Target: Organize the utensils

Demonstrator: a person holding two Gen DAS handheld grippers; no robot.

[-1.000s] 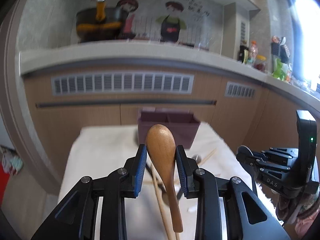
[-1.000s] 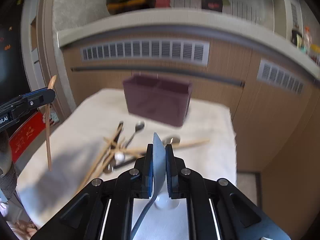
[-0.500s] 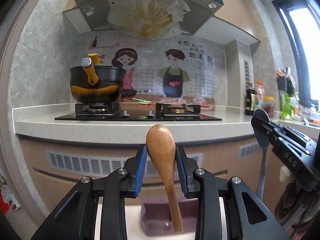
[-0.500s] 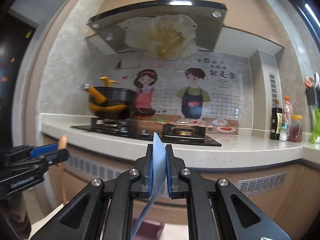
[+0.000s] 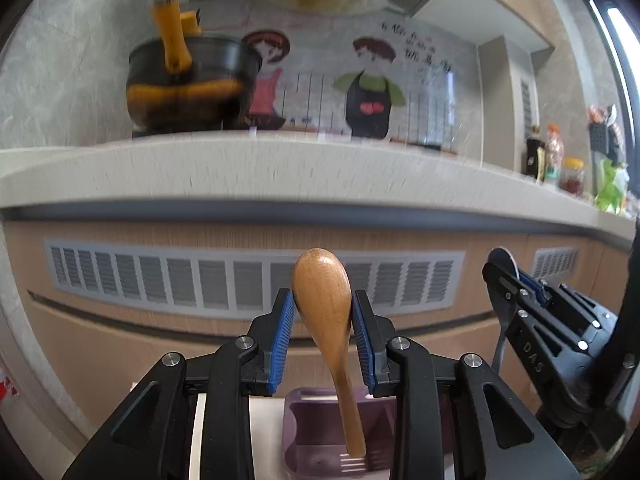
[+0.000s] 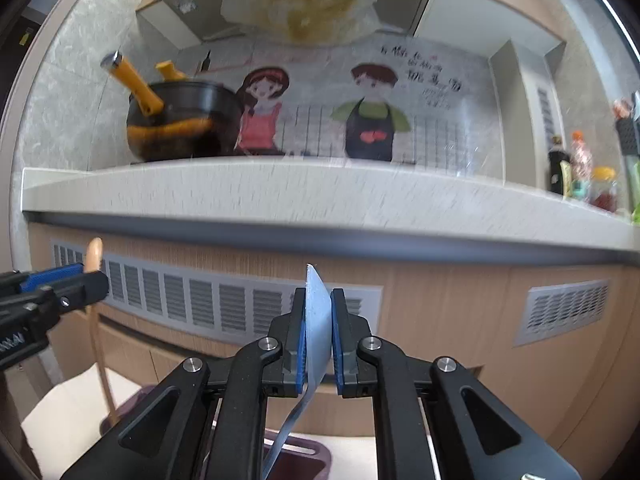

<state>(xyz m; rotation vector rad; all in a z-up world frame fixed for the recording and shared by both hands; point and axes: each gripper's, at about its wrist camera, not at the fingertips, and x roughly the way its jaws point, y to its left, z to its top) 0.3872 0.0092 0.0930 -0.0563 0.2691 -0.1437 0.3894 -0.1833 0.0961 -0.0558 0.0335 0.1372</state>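
Note:
My left gripper (image 5: 322, 309) is shut on a wooden spoon (image 5: 326, 320), bowl up, with its handle hanging down into the purple utensil holder (image 5: 304, 440) on the white table. My right gripper (image 6: 318, 312) is shut on the bowl of a metal spoon (image 6: 316, 320), its handle hanging down over the purple holder (image 6: 304, 460). The right gripper also shows at the right of the left wrist view (image 5: 516, 292), and the left gripper with the wooden spoon at the left of the right wrist view (image 6: 80, 280).
A kitchen counter edge (image 5: 280, 176) runs across ahead, with vented cabinet fronts (image 5: 240, 280) below. A black pot with orange handles (image 5: 188, 80) stands on the stove. Bottles (image 5: 560, 160) stand at the right. The white cloth-covered table (image 6: 72, 412) lies below.
Both grippers tipped back down from looking at the stove wall; the counter front and purple holder have come back into view. Both spoons remain held, their handles now over the holder.

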